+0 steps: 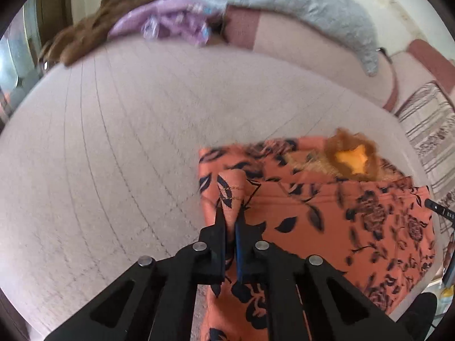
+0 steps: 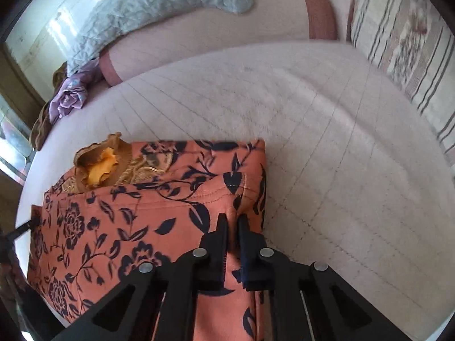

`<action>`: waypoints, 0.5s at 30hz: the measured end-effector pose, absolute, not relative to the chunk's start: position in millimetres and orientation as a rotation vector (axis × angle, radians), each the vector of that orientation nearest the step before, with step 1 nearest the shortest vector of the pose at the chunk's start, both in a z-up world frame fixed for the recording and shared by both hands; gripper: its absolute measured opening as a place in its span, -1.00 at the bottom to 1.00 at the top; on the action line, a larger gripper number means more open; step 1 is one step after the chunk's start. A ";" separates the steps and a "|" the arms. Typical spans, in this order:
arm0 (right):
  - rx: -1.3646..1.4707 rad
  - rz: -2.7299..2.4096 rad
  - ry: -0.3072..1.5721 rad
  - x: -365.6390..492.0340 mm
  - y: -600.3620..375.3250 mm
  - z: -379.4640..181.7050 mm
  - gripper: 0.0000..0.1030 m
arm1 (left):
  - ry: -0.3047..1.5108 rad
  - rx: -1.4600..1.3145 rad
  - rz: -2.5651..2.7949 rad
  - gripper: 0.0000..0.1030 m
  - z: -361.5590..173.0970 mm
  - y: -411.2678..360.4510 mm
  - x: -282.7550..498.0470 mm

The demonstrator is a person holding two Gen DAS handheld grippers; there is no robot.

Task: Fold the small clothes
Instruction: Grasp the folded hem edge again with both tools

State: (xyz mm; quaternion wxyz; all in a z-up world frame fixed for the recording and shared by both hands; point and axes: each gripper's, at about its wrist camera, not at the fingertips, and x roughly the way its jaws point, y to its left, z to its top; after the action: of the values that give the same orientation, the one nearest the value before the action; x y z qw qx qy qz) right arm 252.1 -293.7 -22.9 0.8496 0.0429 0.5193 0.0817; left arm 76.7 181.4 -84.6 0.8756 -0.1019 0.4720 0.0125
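Two corners of a floral orange garment (image 1: 327,227) are being pinched.
Left hand-held gripper (image 1: 231,213) and right hand-held gripper (image 2: 232,220) are each being pressed together on its cloth over the bed (image 1: 99,156).

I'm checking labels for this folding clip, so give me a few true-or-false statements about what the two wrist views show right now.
1. The left tool is closed on the orange floral garment. True.
2. The right tool hangs open above bare sofa. False: it is pinched shut on the same garment's edge.
3. A brown piece with a yellow middle lies on the garment's far part. True.
4. The grey quilted blanket lies folded under the floral garment. False: it is draped over the sofa back, apart from it.
5. A purple cloth lies at the far end of the seat. True.
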 end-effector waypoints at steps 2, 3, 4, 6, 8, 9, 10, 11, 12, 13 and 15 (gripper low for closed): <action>0.073 0.175 1.061 247.6 -292.4 -7.1 -0.87 | 0.921 -0.181 0.016 -0.91 -62.5 175.4 72.7; 0.060 0.173 1.035 247.2 -291.8 2.8 -0.87 | 0.901 -0.178 0.011 -0.91 -54.9 174.3 73.3; 0.053 0.172 1.012 248.5 -291.4 11.4 -0.87 | 0.873 -0.176 0.005 -0.91 -44.1 173.4 77.1; 0.043 0.164 0.962 256.2 -290.5 29.0 -0.87 | 0.839 -0.162 0.007 -0.91 -32.3 172.6 87.6; 0.048 0.145 0.932 269.4 -291.8 37.3 -0.87 | 0.819 -0.137 0.029 -0.91 -29.7 175.6 101.1; 0.069 0.128 0.917 280.3 -295.0 38.4 -0.88 | 0.820 -0.145 0.036 -0.91 -34.5 178.0 110.9; 0.073 0.112 0.906 285.2 -296.5 37.1 -0.88 | 0.828 -0.152 0.041 -0.90 -43.1 180.4 120.1; 0.079 0.088 0.898 293.7 -299.2 32.5 -0.88 | 0.876 -0.144 0.050 -0.89 -60.0 181.4 133.2; 0.103 0.076 0.927 304.7 -303.8 21.0 -0.88 | 0.979 -0.135 0.052 -0.89 -84.0 181.1 148.2; 0.149 0.082 0.986 315.7 -308.5 4.0 -0.85 | 1.037 -0.128 0.057 -0.84 -100.4 180.6 156.4; 0.218 0.087 1.129 328.7 -313.5 -37.6 -0.85 | 1.070 -0.112 0.080 -0.81 -124.3 181.5 159.7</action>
State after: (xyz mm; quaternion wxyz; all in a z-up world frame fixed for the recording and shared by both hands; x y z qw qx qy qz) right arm 328.7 -313.5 -37.6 0.8383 0.1031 0.5337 0.0410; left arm 159.7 181.5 -124.3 0.8580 -0.0534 0.5095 0.0381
